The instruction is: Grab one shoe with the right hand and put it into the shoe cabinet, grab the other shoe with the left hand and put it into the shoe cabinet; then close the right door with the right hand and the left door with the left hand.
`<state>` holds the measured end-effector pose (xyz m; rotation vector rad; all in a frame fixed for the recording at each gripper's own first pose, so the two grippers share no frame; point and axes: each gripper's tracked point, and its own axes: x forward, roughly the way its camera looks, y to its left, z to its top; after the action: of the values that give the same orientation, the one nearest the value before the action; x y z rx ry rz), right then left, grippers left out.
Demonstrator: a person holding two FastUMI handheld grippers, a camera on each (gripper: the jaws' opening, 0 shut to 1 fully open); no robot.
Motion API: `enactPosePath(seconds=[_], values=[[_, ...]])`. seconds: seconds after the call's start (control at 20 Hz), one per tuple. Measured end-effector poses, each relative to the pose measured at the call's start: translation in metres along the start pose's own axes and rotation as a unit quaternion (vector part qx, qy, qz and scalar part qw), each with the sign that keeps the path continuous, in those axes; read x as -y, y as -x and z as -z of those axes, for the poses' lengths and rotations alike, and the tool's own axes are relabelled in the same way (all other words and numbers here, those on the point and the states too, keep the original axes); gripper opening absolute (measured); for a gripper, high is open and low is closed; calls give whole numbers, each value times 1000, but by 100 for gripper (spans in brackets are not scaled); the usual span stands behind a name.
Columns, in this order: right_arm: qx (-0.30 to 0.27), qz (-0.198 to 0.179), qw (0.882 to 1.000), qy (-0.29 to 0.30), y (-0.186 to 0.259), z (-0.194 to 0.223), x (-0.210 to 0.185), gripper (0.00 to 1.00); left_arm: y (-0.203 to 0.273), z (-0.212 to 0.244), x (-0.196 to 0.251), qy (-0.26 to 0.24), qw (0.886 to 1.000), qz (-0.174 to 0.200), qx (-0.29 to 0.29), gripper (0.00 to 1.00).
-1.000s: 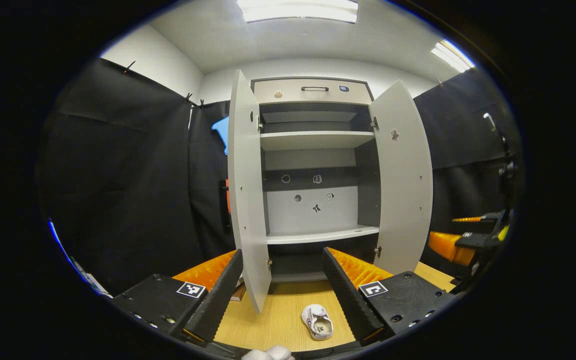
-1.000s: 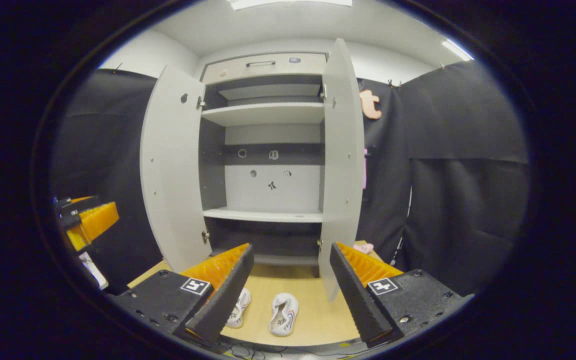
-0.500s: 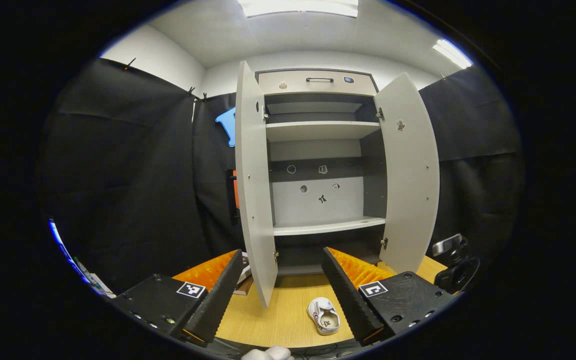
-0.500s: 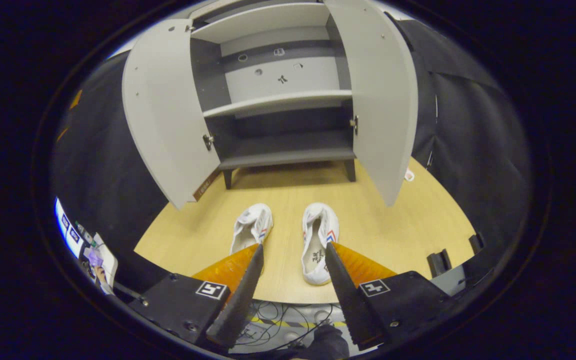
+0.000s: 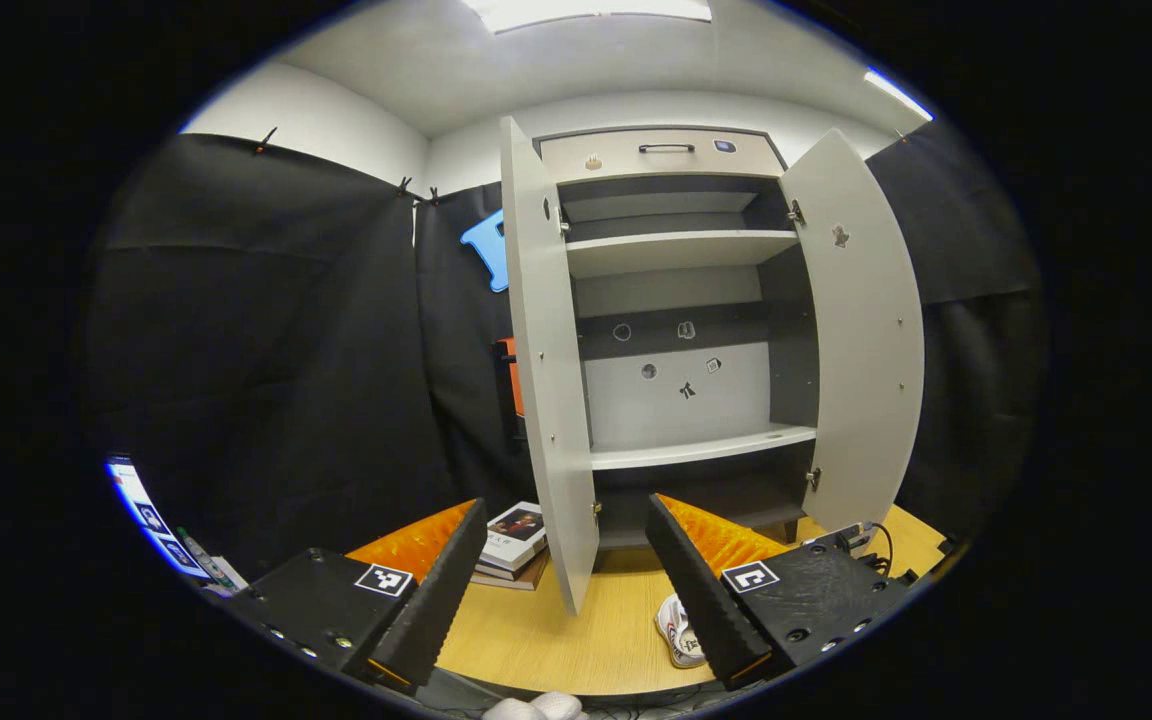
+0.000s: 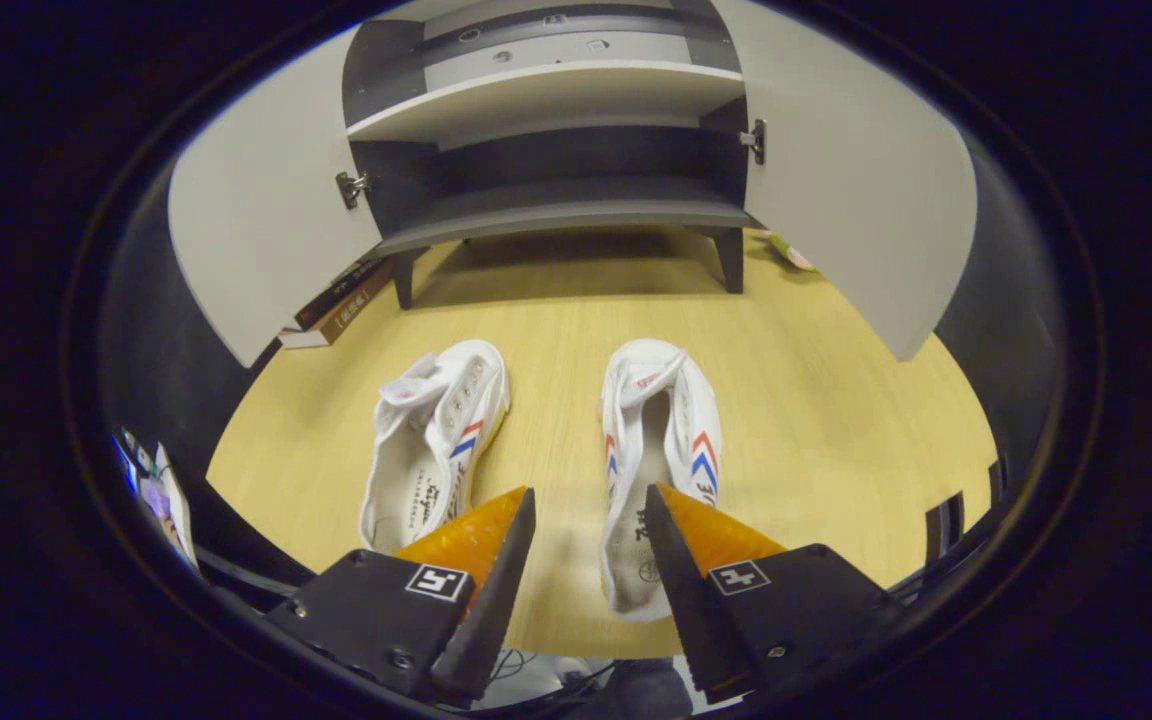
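With both shoes sitting out on the worktop [image 6: 836, 420] and both cabinet doors standing wide, nothing on the list is ticked off yet: two placements and two door closings all lie ahead, by my reading. The right tool [image 6: 586, 500] hangs over the pair, fingers spread apart with nothing between them, angled down at the right shoe [image 6: 658, 450], which lies just ahead of it and partly under its right-hand finger. The left shoe [image 6: 433, 440] sits just off that tool's left-hand finger, a strip of bare worktop parting the two. Both are white canvas slip-ons with red and blue chevrons on the sides, soft and floppy at the collar, tongues flopped forward, insoles showing. I'd expect the fabric to crumple under a pinch.

Straight ahead of the right tool stands the shoe cabinet [image 6: 556, 210]: flat grey panels, dark interior, short legs, smooth matte boards. Its left door [image 6: 256, 230] and right door [image 6: 866, 200] swing out to either side. A stack of books [image 6: 336, 305] lies by the left leg.

Over in the left gripper view, the left tool [image 5: 566, 560] is held higher, fingers likewise spread and holding nothing, facing the cabinet's open shelves, with one shoe peeking beside its right-hand finger. Worktop is pale wood-grain laminate, smooth.
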<state>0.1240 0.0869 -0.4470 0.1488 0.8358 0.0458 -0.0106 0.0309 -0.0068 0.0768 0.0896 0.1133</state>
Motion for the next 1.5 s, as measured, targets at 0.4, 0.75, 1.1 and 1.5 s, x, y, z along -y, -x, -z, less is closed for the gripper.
enactPosePath(seconds=[0.4, 0.75, 1.1, 1.5], values=[[8, -6, 1000, -1, -56, -38, 7, 67, -8, 8, -2, 5, 999, -24, -25, 100], [-25, -37, 999, -28, -70, -34, 15, 8, -17, 9, 2, 4, 999, -27, -35, 96], [19, -51, 998, 12, -23, -80, 3, 6, -19, 5, 6, 2, 1000, -19, -25, 96], [145, -71, 986, 48, 80, -200, -36, 6, -18, -1, 6, 0, 1000, -14, -3, 96]])
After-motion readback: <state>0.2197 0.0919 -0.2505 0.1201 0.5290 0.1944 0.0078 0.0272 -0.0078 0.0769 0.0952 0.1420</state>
